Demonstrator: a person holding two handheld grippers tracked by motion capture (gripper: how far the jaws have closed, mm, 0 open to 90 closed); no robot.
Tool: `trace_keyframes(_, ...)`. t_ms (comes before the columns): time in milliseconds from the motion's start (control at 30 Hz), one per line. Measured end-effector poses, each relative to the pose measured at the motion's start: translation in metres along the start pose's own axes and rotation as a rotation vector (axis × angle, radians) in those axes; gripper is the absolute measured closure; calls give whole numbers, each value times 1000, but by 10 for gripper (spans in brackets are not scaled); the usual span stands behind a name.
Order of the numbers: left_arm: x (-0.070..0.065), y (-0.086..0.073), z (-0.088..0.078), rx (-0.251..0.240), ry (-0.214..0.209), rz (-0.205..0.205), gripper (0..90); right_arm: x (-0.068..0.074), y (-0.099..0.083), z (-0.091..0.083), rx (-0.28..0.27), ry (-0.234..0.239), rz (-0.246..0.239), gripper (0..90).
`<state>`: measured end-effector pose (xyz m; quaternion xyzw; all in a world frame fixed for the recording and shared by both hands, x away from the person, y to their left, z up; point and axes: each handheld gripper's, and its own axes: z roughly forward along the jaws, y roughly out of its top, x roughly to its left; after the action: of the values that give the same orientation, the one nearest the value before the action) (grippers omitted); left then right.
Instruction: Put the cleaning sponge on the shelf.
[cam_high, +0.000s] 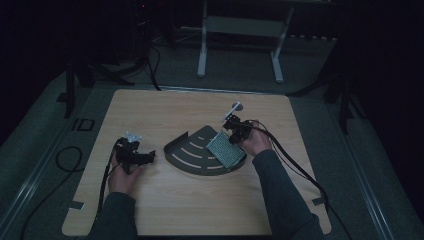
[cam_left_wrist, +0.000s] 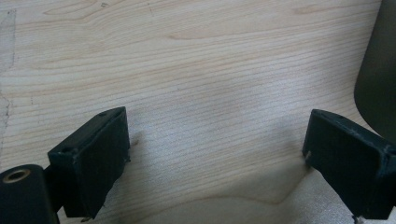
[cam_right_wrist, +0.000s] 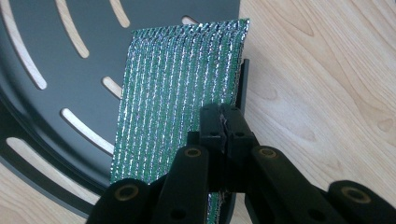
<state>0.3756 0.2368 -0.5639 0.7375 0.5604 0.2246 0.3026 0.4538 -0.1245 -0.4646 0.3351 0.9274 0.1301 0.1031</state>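
Green glittery sponge (cam_right_wrist: 180, 88), nipped by right tongs (cam_right_wrist: 225, 122), lies on slotted dark tray (cam_high: 192, 150), seemingly for placing. Left tongs (cam_left_wrist: 217, 158), agape, idle at nine o'clock on the counter (cam_high: 165, 200).

Mesh pad (cam_high: 226, 149) on slotted tray's (cam_high: 192, 155) right side, mid-table (cam_high: 150, 110), between both claws.

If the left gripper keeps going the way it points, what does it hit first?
Probably the dark slotted tray: the left gripper, jaws open over bare table, points at its curved edge. Depth is unclear.
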Motion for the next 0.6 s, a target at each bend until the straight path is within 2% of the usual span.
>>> trace_keyframes(333,0,0,0,0,0,0,79,-1,-1,-1,2,6,-6,863)
trace_keyframes(500,0,0,0,0,0,0,79,-1,-3,-7,-14,3,2,776)
trace_keyframes(600,0,0,0,0,0,0,79,-2,-6,-11,-23,-7,8,686)
